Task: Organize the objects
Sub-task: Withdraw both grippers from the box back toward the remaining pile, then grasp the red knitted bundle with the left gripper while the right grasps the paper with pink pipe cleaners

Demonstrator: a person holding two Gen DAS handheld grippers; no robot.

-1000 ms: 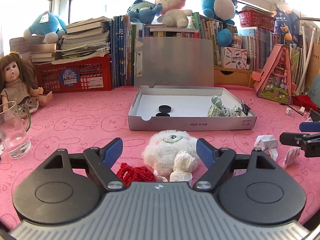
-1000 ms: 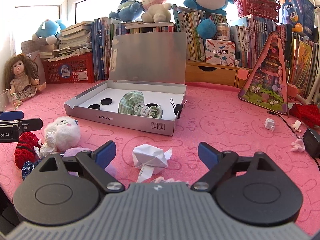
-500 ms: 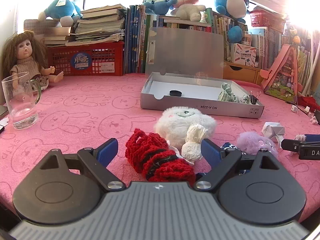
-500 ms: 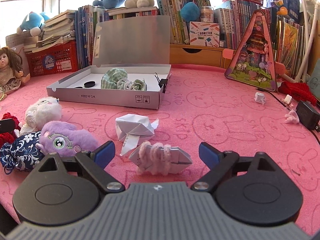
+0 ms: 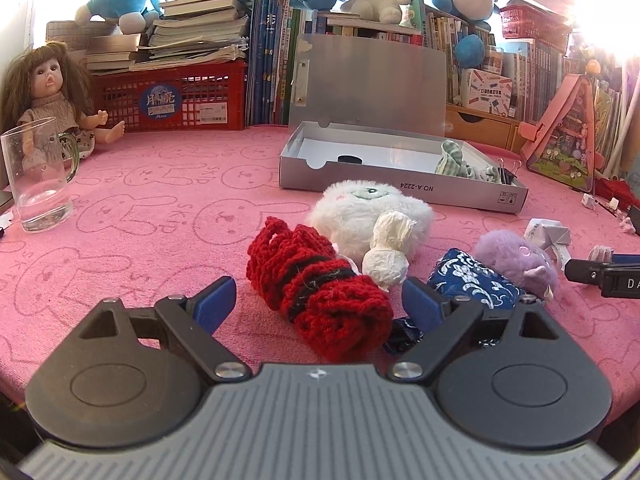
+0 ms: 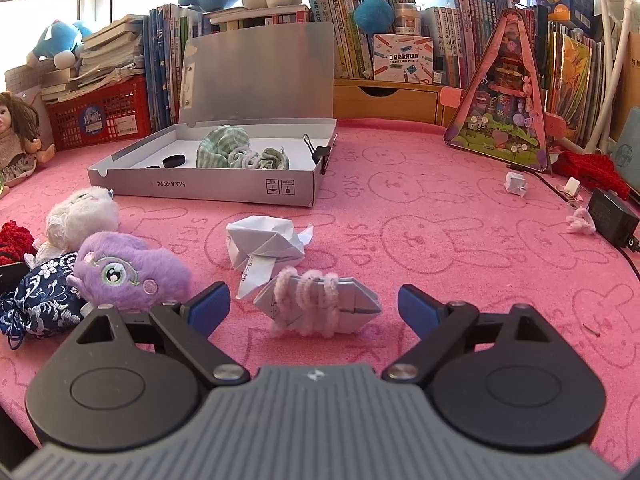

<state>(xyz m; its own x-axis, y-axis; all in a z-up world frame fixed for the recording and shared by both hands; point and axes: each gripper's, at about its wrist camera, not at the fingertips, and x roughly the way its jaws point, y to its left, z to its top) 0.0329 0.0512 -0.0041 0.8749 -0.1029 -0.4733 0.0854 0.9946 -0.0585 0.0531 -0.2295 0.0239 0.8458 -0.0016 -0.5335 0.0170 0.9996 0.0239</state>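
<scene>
Left wrist view: the left claw [image 5: 318, 300] is spread wide, with the red knitted roll [image 5: 320, 292] lying between its fingers on the pink worktop [image 5: 140, 216]. Right wrist view: the right claw [image 6: 314, 306] is also spread wide, around the folded paper wrapped in pink fuzzy wire [image 6: 318, 304]. The grey box [image 6: 224, 184] is seen further back, with its lid up.

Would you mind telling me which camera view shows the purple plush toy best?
The right wrist view: the purple plush toy faces the camera, eye visible, unobstructed. In the left wrist view it sits further right, seen from behind.
</scene>
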